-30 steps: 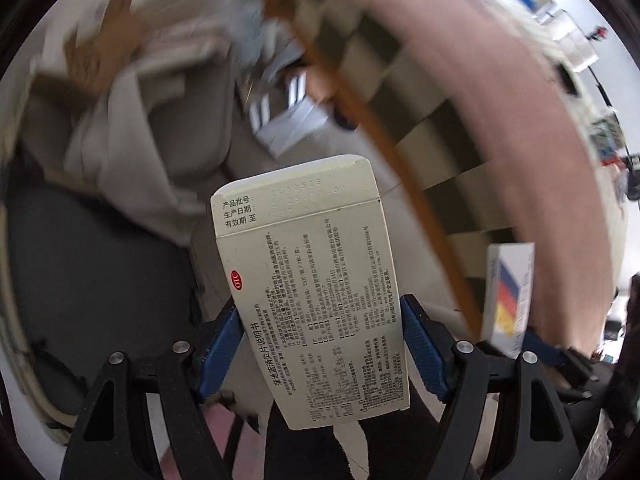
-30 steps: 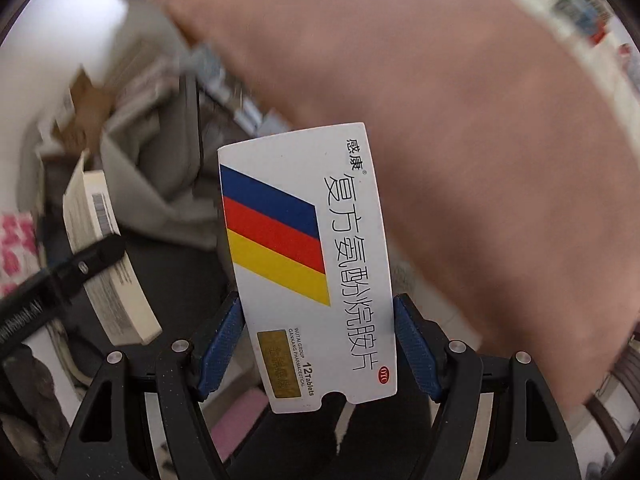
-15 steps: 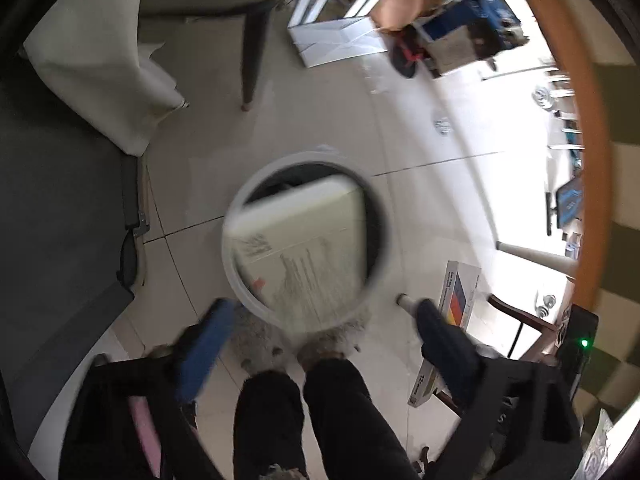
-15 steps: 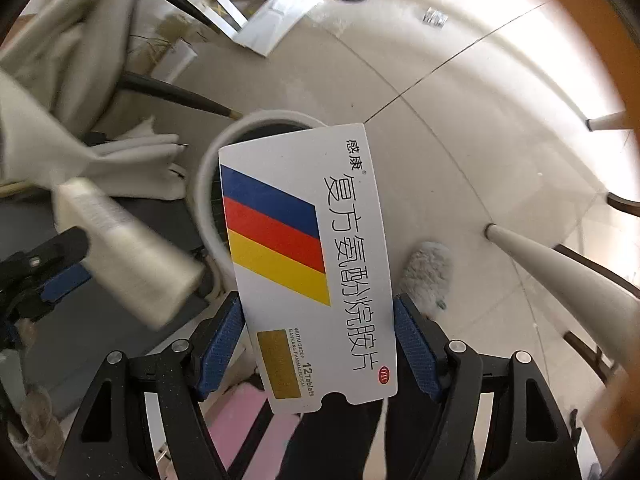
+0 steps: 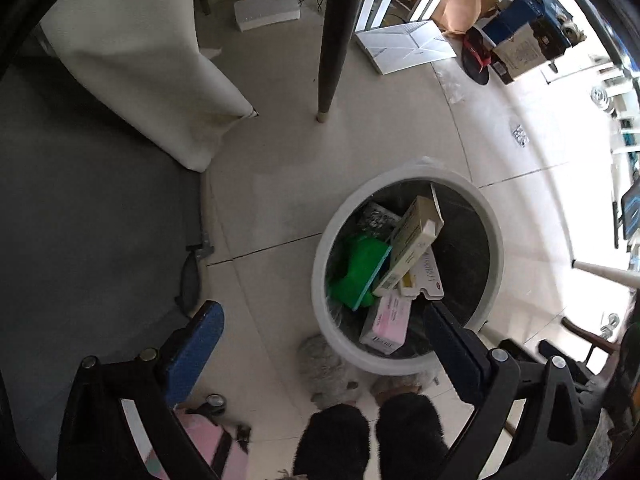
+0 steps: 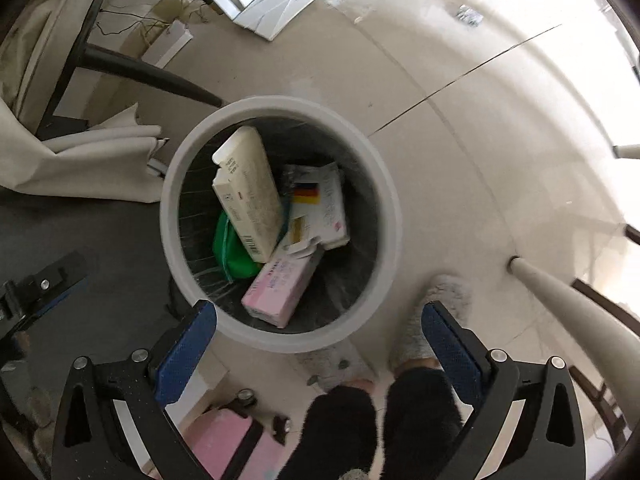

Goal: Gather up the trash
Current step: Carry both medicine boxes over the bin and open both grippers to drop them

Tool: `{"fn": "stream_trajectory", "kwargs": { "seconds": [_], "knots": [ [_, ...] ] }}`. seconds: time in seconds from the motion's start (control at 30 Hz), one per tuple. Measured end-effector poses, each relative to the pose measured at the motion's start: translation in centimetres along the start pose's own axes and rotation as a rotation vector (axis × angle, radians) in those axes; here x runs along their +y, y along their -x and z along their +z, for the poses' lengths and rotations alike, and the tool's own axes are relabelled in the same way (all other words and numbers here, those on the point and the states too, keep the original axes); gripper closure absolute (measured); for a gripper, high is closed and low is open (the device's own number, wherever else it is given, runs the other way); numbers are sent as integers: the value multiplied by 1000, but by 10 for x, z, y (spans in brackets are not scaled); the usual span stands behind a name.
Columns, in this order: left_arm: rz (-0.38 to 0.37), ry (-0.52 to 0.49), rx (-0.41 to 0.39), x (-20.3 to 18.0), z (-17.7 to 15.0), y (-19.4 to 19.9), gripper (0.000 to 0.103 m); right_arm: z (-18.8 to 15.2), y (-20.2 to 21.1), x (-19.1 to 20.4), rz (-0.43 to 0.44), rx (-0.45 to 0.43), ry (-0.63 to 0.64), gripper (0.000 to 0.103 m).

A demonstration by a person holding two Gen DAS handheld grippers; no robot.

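A round white-rimmed trash bin (image 5: 420, 172) stands on the tiled floor, seen from straight above. Inside lie a cream medicine box (image 5: 412, 240), a white box with blue, red and yellow stripes (image 6: 320, 208), a pink box (image 6: 280, 288) and a green item (image 5: 356, 268). My left gripper (image 5: 324, 340) hangs open over the bin's near-left edge, empty. My right gripper (image 6: 318, 350) is above the bin's near rim (image 6: 280, 104); its jaws are opening and nothing is between them. The cream box (image 6: 248, 196) leans against the bin's wall.
The person's dark trouser legs (image 6: 360, 432) and grey fuzzy slippers (image 6: 424, 320) stand just in front of the bin. A dark rug (image 5: 88, 220), cream cloth (image 5: 132, 60), black chair legs (image 5: 332, 40), a white table leg (image 6: 568, 296), a pink bag (image 6: 224, 440) and boxes (image 5: 404, 46) surround it.
Both grippers have dropped from table height to just above the bin. The left let go of the cream box and the right let go of the striped box; both now lie in the bin.
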State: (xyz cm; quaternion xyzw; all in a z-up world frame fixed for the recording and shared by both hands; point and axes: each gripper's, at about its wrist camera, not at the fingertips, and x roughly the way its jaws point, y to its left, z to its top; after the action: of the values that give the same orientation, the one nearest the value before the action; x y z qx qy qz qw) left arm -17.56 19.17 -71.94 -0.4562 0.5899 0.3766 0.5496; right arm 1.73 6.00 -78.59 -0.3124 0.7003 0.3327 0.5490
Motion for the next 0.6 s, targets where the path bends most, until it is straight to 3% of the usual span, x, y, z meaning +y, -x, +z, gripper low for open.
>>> {"fn": "stream_trajectory", "kwargs": {
  "seconds": [0.23,0.6],
  "knots": [
    [47,-67,-9,-15,-15,37,1,-8,44,10,-111,-30,42,0],
    [42,-77,-44,-27,-47,130,1,-31,146,11,-144,-93,80,0]
  ]
}}
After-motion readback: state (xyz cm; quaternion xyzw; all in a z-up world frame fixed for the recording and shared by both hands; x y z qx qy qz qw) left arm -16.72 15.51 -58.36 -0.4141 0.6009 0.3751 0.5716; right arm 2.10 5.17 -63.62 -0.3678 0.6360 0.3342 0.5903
